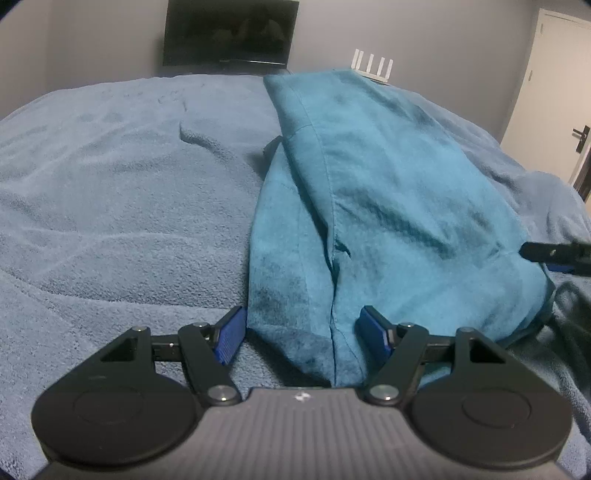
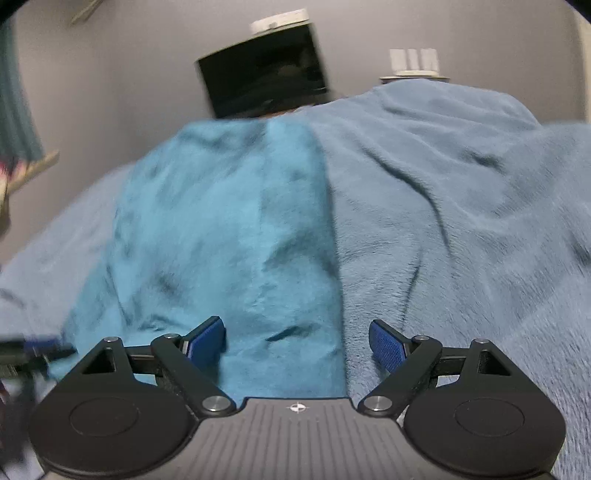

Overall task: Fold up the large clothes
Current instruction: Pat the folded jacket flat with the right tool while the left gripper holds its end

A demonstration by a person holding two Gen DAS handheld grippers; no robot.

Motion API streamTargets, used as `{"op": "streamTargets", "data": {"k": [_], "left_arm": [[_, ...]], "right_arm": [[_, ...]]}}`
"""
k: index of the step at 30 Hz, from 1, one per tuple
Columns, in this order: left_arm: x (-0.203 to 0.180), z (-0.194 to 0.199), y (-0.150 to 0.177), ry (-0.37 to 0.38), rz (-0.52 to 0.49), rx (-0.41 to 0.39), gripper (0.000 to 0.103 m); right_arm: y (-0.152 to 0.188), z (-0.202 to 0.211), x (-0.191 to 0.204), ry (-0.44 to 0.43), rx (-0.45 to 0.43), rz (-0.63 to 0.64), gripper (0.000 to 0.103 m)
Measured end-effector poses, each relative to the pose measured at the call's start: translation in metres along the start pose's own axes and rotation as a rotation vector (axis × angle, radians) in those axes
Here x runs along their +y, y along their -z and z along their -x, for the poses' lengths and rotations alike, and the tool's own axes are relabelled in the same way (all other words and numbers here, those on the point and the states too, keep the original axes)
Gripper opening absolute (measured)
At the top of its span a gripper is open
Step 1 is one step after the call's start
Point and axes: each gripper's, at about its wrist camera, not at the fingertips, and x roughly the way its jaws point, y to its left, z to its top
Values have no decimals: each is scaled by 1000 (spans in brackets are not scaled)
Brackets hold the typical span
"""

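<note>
Teal garment (image 1: 388, 192) lies folded lengthwise on the blue-blanketed bed (image 1: 110, 177). Dark screen (image 1: 229, 33) stands at the wall beyond. Left gripper (image 1: 301, 332) and right gripper (image 2: 297, 339) straddle its near edge, jaws wide apart, gripping nothing.

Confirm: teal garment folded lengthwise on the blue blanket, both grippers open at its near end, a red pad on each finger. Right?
Not quite: the pads are blue, not red, as both wrist views show. The rest holds: teal garment on the blue blanket, left gripper and right gripper open.
</note>
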Motion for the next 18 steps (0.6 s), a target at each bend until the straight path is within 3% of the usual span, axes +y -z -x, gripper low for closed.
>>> {"op": "streamTargets", "data": {"k": [3, 5, 8, 10, 14, 18], "left_arm": [[1, -1, -1, 3, 8, 6, 66], [-1, -4, -2, 1, 8, 8, 66], [-3, -3, -3, -10, -5, 9, 66], [-4, 0, -2, -19, -10, 8, 66], [0, 4, -3, -20, 6, 15, 66], [-2, 7, -4, -2, 18, -3, 66]], "right_arm": [[14, -1, -29, -59, 33, -214, 94], [21, -8, -37, -95, 49, -292, 96], [23, -15, -28, -180, 83, -305, 87], [25, -13, -21, -176, 80, -289, 80], [27, -2, -33, -296, 92, -381, 68], [25, -2, -34, -201, 82, -339, 74]]}}
